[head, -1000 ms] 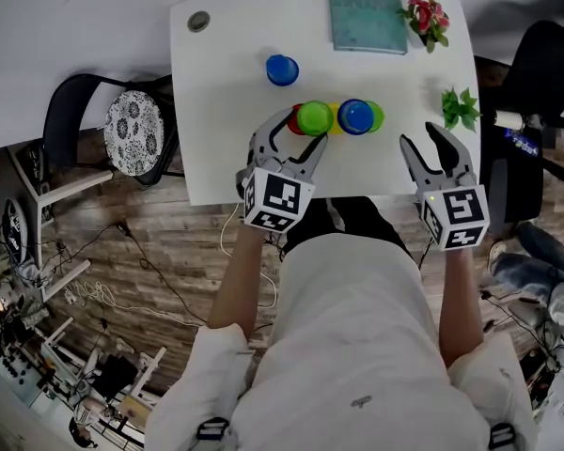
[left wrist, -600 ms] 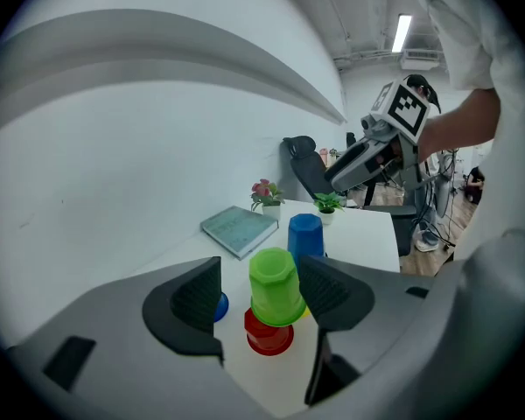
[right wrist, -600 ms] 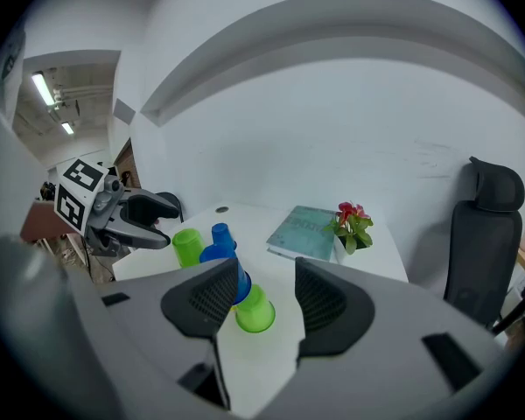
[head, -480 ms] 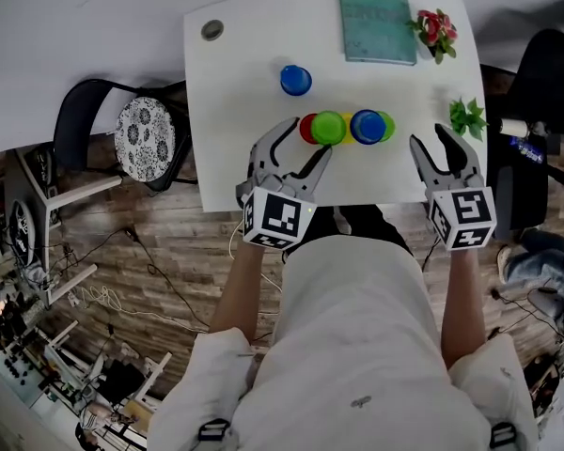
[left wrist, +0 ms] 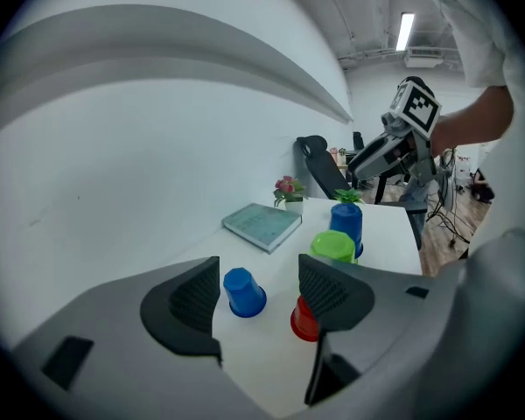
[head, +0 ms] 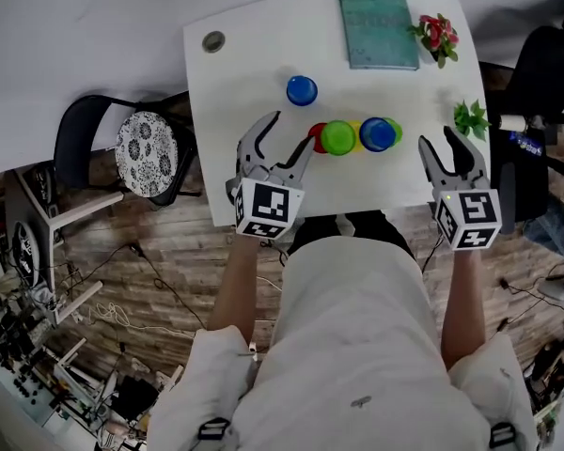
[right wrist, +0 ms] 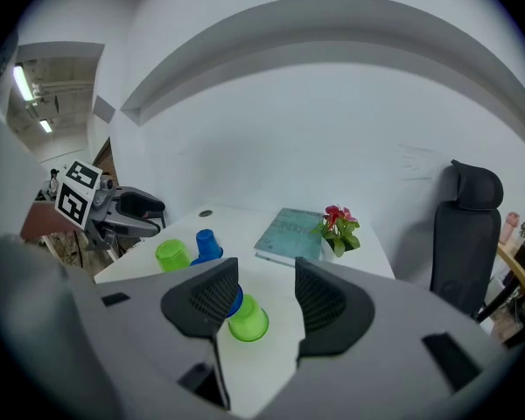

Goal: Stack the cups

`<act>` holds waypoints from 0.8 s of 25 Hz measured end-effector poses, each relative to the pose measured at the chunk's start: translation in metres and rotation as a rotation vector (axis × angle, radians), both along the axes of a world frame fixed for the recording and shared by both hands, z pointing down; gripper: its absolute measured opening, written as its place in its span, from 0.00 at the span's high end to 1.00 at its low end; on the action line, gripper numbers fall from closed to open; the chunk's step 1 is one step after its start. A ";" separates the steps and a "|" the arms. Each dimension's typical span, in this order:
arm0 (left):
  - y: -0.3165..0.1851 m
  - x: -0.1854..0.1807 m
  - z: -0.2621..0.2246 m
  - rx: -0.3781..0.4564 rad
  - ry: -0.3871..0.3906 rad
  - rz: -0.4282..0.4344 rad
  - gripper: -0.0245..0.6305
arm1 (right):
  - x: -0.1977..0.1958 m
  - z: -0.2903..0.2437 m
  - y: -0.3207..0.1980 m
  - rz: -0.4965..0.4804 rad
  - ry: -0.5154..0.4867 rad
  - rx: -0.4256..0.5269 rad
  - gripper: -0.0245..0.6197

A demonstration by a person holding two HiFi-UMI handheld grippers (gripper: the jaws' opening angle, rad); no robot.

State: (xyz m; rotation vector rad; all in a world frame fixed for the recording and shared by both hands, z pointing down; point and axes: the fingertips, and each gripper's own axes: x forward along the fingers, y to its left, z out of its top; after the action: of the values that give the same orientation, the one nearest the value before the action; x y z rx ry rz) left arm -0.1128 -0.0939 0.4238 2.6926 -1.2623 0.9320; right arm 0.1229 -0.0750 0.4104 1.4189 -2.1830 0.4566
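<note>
Upside-down plastic cups stand on the white table [head: 235,83]. A lone blue cup [head: 302,90] [left wrist: 243,291] sits farther back. In front runs a tight row: red cup [head: 316,136] [left wrist: 303,320], green cup [head: 338,138] [left wrist: 332,246], a yellow one [head: 356,130] mostly hidden, blue cup [head: 378,134] [left wrist: 346,226], and a green cup [head: 394,130] [right wrist: 248,319]. My left gripper [head: 291,137] [left wrist: 258,296] is open just left of the red cup, holding nothing. My right gripper [head: 448,146] [right wrist: 267,300] hangs open and empty right of the row.
A teal book [head: 376,12] [right wrist: 289,232] lies at the table's far edge, with a small flower pot [head: 430,28] [right wrist: 339,226] beside it and a green plant [head: 470,118] at the right edge. A patterned chair [head: 146,153] stands left of the table.
My left gripper has drawn back to the left, away from the red and green cups it was reaching round. The right gripper has kept its place beside the row.
</note>
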 end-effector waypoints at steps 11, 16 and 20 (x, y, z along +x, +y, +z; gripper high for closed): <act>-0.051 -0.013 0.053 -0.093 0.040 0.009 0.53 | -0.002 0.008 0.016 0.102 0.045 -0.054 0.64; -0.067 -0.012 0.076 -0.161 0.081 0.005 0.53 | -0.001 0.012 0.024 0.145 0.055 -0.076 0.64; -0.078 -0.010 0.085 -0.189 0.132 -0.002 0.53 | -0.003 0.012 0.028 0.169 0.058 -0.087 0.64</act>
State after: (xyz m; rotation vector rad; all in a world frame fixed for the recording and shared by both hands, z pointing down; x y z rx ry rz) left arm -0.1228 -0.1715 0.5089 2.5588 -1.0930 0.8135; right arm 0.1202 -0.0472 0.4224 1.5559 -1.9815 0.5565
